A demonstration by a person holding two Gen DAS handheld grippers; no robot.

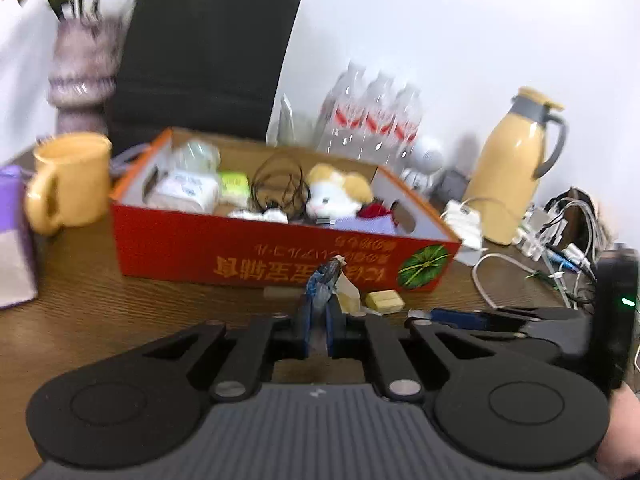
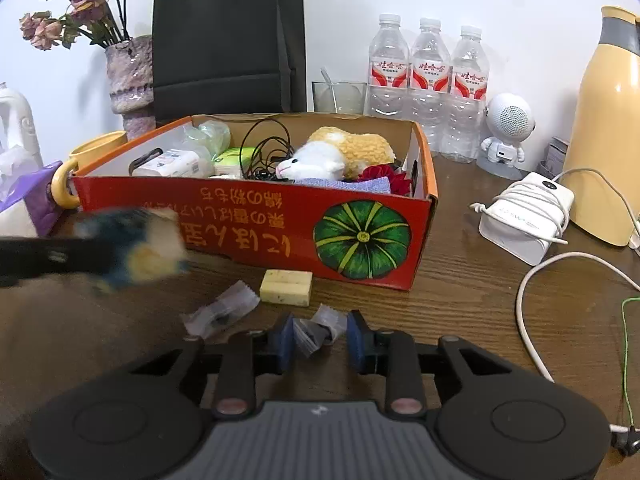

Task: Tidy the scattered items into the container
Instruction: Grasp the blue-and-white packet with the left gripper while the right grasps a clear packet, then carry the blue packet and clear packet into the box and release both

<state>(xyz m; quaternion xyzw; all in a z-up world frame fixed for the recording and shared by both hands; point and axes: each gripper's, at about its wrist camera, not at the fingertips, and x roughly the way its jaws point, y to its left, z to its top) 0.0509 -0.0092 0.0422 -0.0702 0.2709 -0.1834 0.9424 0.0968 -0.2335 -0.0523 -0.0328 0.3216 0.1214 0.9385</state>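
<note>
A red cardboard box (image 1: 280, 248) (image 2: 248, 224) stands on the wooden table and holds a plush toy (image 2: 340, 154), cables and packets. My left gripper (image 1: 319, 320) is shut on a blue and yellow wrapper (image 1: 325, 278), lifted in front of the box. In the right wrist view it shows as a blur at the left (image 2: 120, 252). My right gripper (image 2: 316, 340) rests low on the table, its blue pads shut on a small clear packet (image 2: 318, 330). Another clear packet (image 2: 222, 314) and a pale yellow block (image 2: 286, 287) (image 1: 385, 301) lie loose before the box.
A yellow mug (image 1: 72, 180) and a purple tissue box (image 1: 14, 240) flank the box's left. Behind it are a vase (image 2: 130, 80), a black bag (image 2: 228, 40) and three water bottles (image 2: 430, 80). A yellow thermos (image 2: 604, 140), a white charger (image 2: 528, 216) and cables are at the right.
</note>
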